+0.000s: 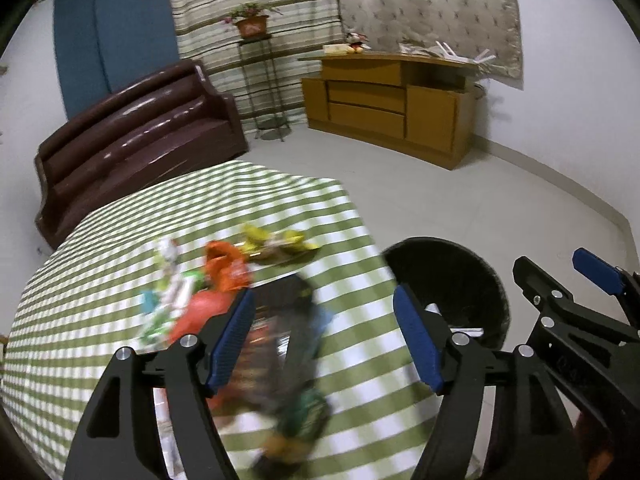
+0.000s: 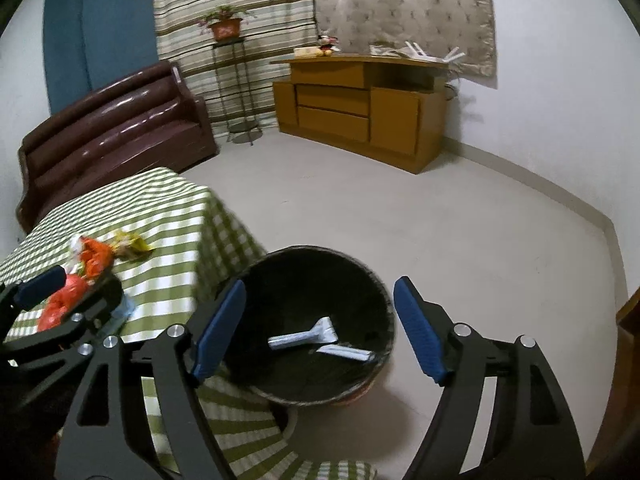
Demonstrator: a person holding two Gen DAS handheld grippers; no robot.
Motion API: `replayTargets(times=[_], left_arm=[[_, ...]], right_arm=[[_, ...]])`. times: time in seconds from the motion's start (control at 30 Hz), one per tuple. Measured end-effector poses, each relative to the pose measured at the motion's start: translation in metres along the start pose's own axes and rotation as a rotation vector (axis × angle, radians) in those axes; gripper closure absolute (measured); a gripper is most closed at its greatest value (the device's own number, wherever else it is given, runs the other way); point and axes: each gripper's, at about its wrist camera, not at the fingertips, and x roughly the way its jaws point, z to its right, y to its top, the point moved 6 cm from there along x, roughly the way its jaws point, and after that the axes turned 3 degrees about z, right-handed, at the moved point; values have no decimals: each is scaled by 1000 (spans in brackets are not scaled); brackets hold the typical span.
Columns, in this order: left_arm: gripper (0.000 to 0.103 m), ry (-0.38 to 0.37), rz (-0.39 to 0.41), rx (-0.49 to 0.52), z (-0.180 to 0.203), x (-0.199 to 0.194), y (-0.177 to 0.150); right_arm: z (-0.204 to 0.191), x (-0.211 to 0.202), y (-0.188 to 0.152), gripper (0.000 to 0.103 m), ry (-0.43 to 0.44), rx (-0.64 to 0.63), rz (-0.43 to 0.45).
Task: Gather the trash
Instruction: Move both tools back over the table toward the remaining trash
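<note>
Several wrappers lie on the green-and-white checked table (image 1: pixel 100 248): an orange wrapper (image 1: pixel 224 266), a yellow wrapper (image 1: pixel 276 242), a white-green one (image 1: pixel 168 292), and a dark blurred wrapper (image 1: pixel 292 344) between my left fingers. My left gripper (image 1: pixel 324 332) is open above the pile. The black trash bin (image 2: pixel 312 320) stands on the floor beside the table and holds two silvery wrappers (image 2: pixel 304 338). My right gripper (image 2: pixel 320 328) is open and empty over the bin. The right gripper also shows in the left wrist view (image 1: pixel 560 288), and the left gripper shows in the right wrist view (image 2: pixel 72 292).
A brown sofa (image 1: pixel 132 136) stands behind the table. A wooden cabinet (image 1: pixel 392 104) and a plant stand (image 1: pixel 256 80) are against the far wall. Bare grey floor (image 2: pixel 440 220) lies right of the table.
</note>
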Motion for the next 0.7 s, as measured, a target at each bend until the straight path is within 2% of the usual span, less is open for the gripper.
replayTargets(times=[0.4, 0.57, 0.7], left_arm=[[33, 153, -15, -119, -111, -34, -44], [31, 209, -38, -165, -148, -39, -65], [31, 226, -54, -197, -167, -42, -78]], right_arm=[[-91, -21, -28, 28, 124, -118, -58], [-125, -29, -42, 28, 158, -153, -85], [-146, -31, -54, 28, 171, -184, -102]])
